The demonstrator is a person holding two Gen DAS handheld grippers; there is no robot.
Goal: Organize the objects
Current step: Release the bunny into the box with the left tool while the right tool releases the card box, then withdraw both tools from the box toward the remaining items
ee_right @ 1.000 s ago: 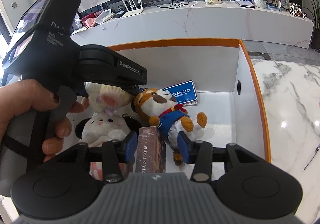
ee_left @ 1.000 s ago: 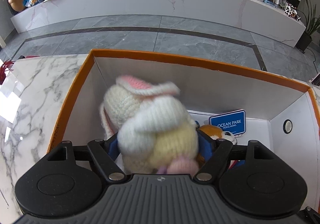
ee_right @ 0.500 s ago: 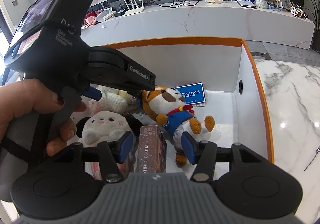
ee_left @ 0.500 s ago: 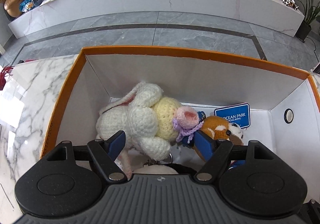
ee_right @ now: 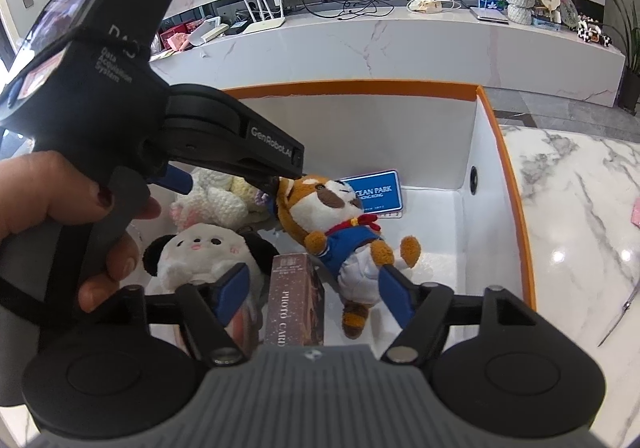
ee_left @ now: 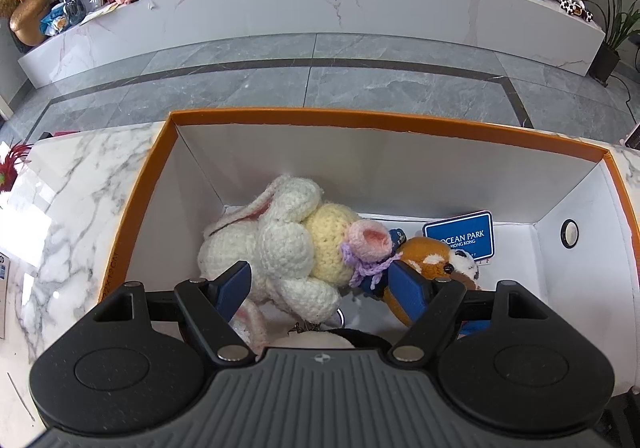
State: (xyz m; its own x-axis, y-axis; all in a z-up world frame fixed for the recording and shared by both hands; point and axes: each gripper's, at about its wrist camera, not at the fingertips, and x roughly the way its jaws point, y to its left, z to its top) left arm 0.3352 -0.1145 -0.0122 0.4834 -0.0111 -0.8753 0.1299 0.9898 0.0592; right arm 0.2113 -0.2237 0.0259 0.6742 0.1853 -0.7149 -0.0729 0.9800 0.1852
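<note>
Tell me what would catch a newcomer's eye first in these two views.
Probably the orange-rimmed box on the marble table, its white inside piled with soft toys. A crocheted bunny lies at the left, just past the open jaws of the left gripper. A red panda plush in a blue outfit sprawls mid-box, before a blue Ocean Park card leaning on the back wall.

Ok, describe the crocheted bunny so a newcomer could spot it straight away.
Look in the orange-rimmed box, at its left end. The bunny lies there on its side, just beyond the open left claw. It is the only knitted toy: cream, with a yellow body and a purple bow.
</note>
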